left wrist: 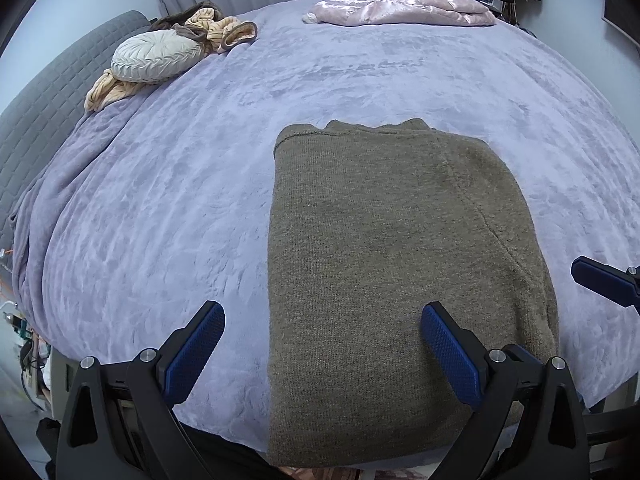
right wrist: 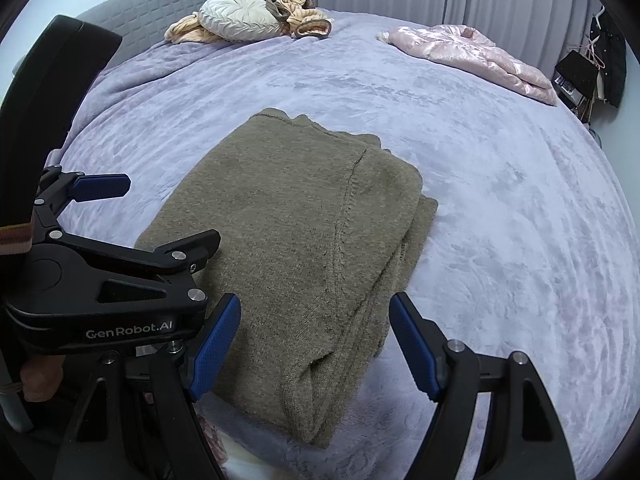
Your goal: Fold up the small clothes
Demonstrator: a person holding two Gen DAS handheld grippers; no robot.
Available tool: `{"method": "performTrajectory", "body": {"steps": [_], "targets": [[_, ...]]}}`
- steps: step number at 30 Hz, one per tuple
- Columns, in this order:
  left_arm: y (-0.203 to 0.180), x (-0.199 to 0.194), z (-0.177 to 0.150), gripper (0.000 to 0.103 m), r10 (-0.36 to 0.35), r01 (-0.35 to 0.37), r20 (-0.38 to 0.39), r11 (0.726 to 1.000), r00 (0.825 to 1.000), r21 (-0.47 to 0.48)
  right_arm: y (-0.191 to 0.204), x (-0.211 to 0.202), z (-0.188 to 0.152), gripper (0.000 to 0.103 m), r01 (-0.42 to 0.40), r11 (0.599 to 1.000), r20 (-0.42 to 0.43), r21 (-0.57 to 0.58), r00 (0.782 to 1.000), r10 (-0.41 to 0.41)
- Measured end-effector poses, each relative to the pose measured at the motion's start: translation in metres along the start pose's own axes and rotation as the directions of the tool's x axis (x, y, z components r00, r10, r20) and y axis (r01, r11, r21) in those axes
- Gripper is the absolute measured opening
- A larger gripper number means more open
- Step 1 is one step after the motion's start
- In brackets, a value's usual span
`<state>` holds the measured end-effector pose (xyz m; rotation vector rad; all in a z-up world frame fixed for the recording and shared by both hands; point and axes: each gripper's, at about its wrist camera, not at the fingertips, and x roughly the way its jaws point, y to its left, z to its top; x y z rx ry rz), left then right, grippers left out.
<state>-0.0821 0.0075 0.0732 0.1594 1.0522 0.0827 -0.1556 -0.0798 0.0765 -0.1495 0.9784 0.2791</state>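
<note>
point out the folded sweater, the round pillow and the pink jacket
folded sweater (left wrist: 384,240), left wrist view, middle of its top layer
round pillow (left wrist: 154,56), left wrist view, pleated face
pink jacket (right wrist: 480,54), right wrist view, shiny middle

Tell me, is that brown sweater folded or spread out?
Folded: the brown sweater lies as a compact rectangle, with stacked layers showing along its right edge.

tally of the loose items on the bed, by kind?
Folded olive-brown knit garment, near edge: 1
Pink satin garment, far right: 1
Peach striped garment, bunched by the headboard: 1
Round pleated cushion, resting on the peach garment: 1
Dark brown item behind the cushion, too hidden to identify: not counted
Total: 4
</note>
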Motion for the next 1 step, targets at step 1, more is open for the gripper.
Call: {"method": "performTrajectory", "body": {"steps": [1], "targets": [[-0.0027,-0.0004,0.0011,0.099,0.003,-0.003,0.0,1.0,1.0,0.006,-0.0026,-0.0002,-0.0007,0.079,-0.003,1.0,0.002,0.004,1.0,0.003]]}}
